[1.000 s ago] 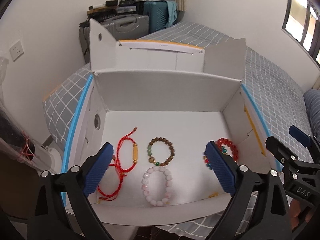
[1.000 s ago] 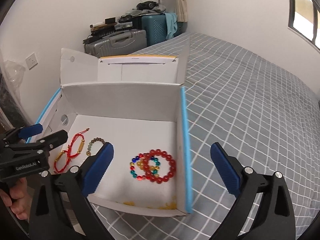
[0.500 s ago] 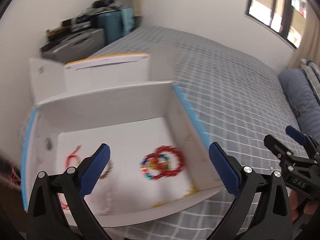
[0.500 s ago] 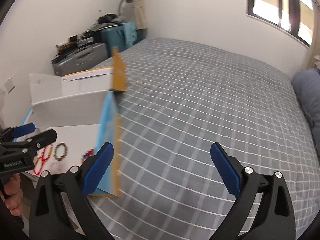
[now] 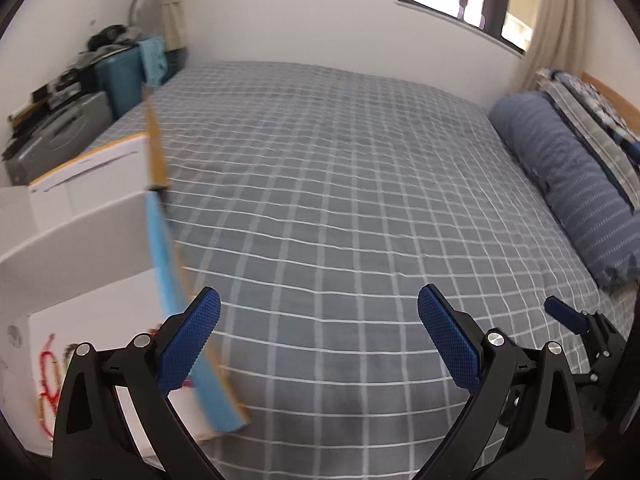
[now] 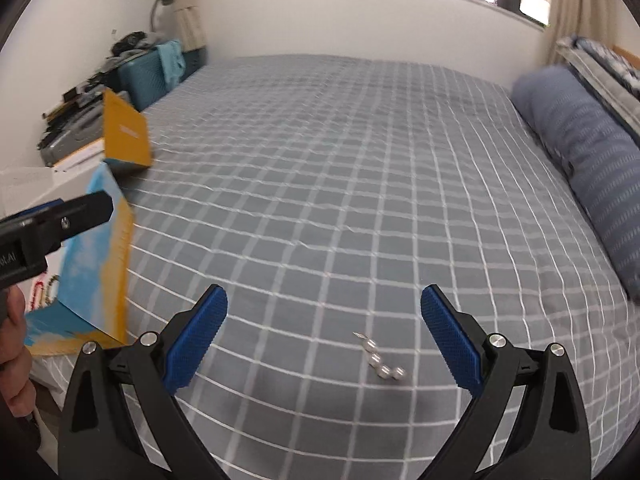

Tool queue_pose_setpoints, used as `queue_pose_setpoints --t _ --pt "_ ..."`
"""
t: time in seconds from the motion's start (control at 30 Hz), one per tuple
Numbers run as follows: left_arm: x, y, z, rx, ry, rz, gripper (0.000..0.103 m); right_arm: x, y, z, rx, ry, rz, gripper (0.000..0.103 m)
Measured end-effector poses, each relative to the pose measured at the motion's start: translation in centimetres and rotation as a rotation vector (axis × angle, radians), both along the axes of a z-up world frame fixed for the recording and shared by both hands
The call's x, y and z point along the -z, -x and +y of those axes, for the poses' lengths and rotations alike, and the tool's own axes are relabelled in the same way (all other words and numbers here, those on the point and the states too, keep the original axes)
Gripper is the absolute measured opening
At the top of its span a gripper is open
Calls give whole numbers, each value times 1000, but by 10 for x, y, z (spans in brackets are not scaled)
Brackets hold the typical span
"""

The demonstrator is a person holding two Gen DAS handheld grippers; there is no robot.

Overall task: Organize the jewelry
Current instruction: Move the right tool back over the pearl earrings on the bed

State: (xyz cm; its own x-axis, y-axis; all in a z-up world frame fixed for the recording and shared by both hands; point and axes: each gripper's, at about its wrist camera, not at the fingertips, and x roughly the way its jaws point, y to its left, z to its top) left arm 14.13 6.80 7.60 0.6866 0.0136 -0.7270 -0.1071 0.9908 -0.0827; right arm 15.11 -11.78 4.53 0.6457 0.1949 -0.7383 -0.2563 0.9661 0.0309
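The right gripper (image 6: 322, 334), black-armed with blue ribbed pads, hangs with its jaws spread wide and nothing between them. Just ahead and slightly right of its midline, a short strand of pale pearl-like beads (image 6: 380, 362) lies loose on the grey bedspread with a white grid pattern (image 6: 360, 184); motion blur hides whether it is a bracelet or a broken length. The left gripper (image 5: 318, 338) is released too, jaws wide apart over bare cover, holding nothing.

Further left, at the bed's corner, stands the open white cardboard box with blue and orange outer faces (image 5: 84, 232). On its floor a red cord bracelet (image 5: 48, 380) shows, smeared by blur, with other pieces beside it that cannot be made out.

The likely next step is for the right gripper to descend on the beads and carry them to the box. The risks lie in the soft cover: the pads could pinch fabric along with the strand, or press the beads into a fold so they roll out of the grip. A hold on one end only could let it slip free in transit. The box's upright flap (image 6: 124, 136) stands in the return path and could be knocked.
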Motion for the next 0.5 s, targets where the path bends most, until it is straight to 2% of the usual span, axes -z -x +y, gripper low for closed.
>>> queue_pose_setpoints --t 0.17,0.37,0.5 --pt "30 -12 -24 44 -11 40 97 24 3 -22 23 -5 34 93" --pt "63 -18 -30 51 -20 85 97 54 3 -34 24 20 78 93" --pt "79 -17 -34 56 -27 97 97 76 0 -41 34 19 126 83"
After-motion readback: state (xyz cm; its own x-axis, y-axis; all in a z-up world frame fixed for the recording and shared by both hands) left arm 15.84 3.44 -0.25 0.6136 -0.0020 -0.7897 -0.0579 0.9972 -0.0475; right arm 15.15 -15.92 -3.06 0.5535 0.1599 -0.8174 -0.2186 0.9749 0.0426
